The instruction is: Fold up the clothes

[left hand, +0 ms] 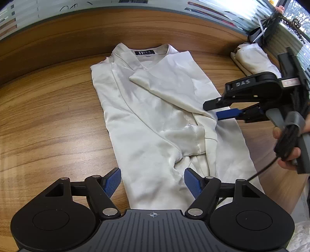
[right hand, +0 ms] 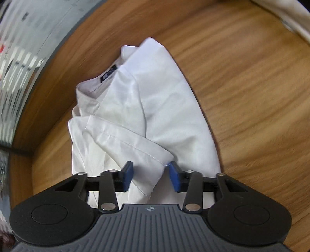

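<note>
A white shirt (left hand: 155, 120) with a dark neck label (left hand: 144, 52) lies lengthwise on the wooden table (left hand: 48, 126), both sides folded inward. My left gripper (left hand: 153, 181) is open above the shirt's lower part, touching nothing. My right gripper (left hand: 215, 112) comes in from the right at the folded sleeve (left hand: 174, 91). In the right wrist view my right gripper (right hand: 150, 173) is open with the sleeve's hem end (right hand: 147, 155) lying between its blue pads (right hand: 175, 179), not clamped. The shirt (right hand: 164, 100) spreads ahead of it.
A second folded white garment (left hand: 253, 58) lies at the table's far right, near dark gear by the window (left hand: 271, 25). A striped glass wall (left hand: 116, 3) runs behind the table. A black cable (left hand: 263, 170) hangs from my right gripper over the table's right edge.
</note>
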`<state>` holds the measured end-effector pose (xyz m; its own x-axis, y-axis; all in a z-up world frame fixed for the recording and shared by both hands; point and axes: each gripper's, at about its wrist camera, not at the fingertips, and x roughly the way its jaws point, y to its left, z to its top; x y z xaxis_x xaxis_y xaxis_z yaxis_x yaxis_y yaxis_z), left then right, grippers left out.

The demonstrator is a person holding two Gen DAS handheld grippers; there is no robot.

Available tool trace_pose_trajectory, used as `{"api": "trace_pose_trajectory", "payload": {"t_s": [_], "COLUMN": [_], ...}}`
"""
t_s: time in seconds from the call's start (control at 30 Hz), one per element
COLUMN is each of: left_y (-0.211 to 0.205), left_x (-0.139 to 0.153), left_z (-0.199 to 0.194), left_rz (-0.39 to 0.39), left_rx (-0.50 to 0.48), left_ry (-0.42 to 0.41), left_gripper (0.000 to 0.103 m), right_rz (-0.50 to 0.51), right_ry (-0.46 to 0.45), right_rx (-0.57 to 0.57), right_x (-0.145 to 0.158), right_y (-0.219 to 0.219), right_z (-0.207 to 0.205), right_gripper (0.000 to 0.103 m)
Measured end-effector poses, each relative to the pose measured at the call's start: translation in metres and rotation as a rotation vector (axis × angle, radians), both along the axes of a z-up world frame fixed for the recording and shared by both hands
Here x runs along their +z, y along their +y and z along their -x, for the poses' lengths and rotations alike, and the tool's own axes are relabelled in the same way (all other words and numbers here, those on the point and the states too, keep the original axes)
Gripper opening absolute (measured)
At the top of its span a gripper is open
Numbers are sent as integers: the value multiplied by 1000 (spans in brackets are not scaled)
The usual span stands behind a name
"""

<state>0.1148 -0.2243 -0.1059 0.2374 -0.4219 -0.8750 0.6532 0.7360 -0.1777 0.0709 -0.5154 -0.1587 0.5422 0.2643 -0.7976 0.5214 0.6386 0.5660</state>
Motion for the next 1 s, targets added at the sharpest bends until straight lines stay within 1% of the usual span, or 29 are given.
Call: {"api": "trace_pose_trajectory", "payload": {"t_s": [0.03,0.07,0.1,0.17,0.27,0.33,0.4,0.47,0.5,0.53,0.6,0.7,0.73,0.8,0.87,0.93,0.97,1.0], "left_y": [0,1,2,5,8,9,9,10,11,12,14,20,22,25,27,27,27,27], "left_x": [0,1,2,3,3,3,3,2,2,1,1,-1,-1,-3,-4,-6,-6,-7], "left_z": [0,0,0,-2,-4,-5,-4,-3,-2,-2,-2,-3,-3,-4,-4,-5,-6,-6], "left_rz": [-1,-2,-2,-1,-1,-5,-9,-22,-27,-32,-38,-38,-38,-38,-38,-37,-37,-37], "left_rx": [1,4,9,26,50,57,59,60,61,63,71,98,106,118,125,127,126,125], "left_ry": [-3,-5,-5,-3,2,0,-1,-6,-11,-13,-16,-7,-4,2,7,12,13,13], "left_gripper": [75,75,74,74,74,74,75,75,75,75,75,75,75,75,75,75,75,75], "right_rz": [-12,-8,10,61,145,196,251,306,333,359,391,373,367,366,380,387,377,358], "right_ry": [-11,-33,-59,-112,-183,-190,-176,-161,-154,-149,-161,-198,-215,-246,-264,-263,-246,-220], "right_rx": [-10,-14,-2,61,222,339,468,597,662,720,794,833,824,785,710,616,572,533], "right_x": [-1,0,5,16,33,35,34,32,31,31,35,46,52,66,76,83,84,82], "right_y": [1,3,6,18,45,65,85,106,116,125,135,135,132,124,112,95,86,77], "right_z": [-1,-1,-1,-2,-8,-15,-21,-28,-31,-34,-34,-36,-37,-43,-52,-64,-73,-82], "right_gripper": [4,3,3,3,3,4,6,11,17,19,21,21,21,22,24,33,42,48]}}
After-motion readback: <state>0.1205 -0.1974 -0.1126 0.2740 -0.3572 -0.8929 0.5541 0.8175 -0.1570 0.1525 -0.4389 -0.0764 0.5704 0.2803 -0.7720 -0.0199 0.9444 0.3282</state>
